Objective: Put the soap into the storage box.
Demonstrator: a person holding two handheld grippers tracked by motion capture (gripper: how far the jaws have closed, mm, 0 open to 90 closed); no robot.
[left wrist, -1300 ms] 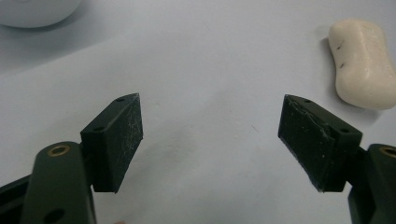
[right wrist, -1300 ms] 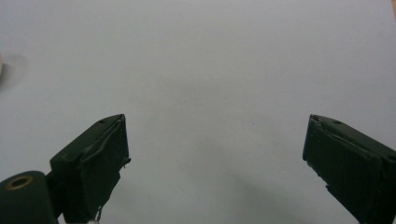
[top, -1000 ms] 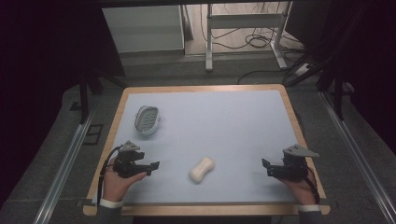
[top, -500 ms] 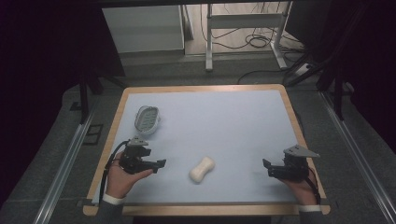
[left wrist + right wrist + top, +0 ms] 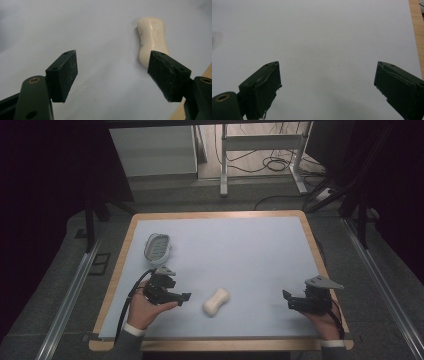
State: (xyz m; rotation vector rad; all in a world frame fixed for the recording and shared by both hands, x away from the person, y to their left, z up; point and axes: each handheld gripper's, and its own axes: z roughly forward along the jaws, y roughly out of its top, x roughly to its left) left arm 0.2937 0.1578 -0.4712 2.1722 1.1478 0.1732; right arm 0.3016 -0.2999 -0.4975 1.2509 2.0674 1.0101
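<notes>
A cream bar of soap point(image 5: 216, 301) with a pinched waist lies on the pale blue mat near the front middle. My left gripper point(image 5: 186, 297) is open just left of it, jaws pointing toward the soap. In the left gripper view the soap point(image 5: 152, 40) lies ahead and to the right, its near end beside the right jaw, and the left gripper point(image 5: 112, 75) holds nothing. A grey-white soap dish point(image 5: 157, 246) sits further back on the left. My right gripper point(image 5: 286, 299) is open near the front right, and in its own view the right gripper point(image 5: 327, 82) has bare mat between its jaws.
The blue mat point(image 5: 240, 250) covers a wooden-rimmed table point(image 5: 120, 265). A wood edge point(image 5: 415, 25) runs along the right of the right gripper view. Beyond the table stand a white cabinet point(image 5: 152, 150), metal desk legs and cables on the floor.
My left gripper has moved right and slightly forward, closing in on the soap. The right gripper has stayed in place.
</notes>
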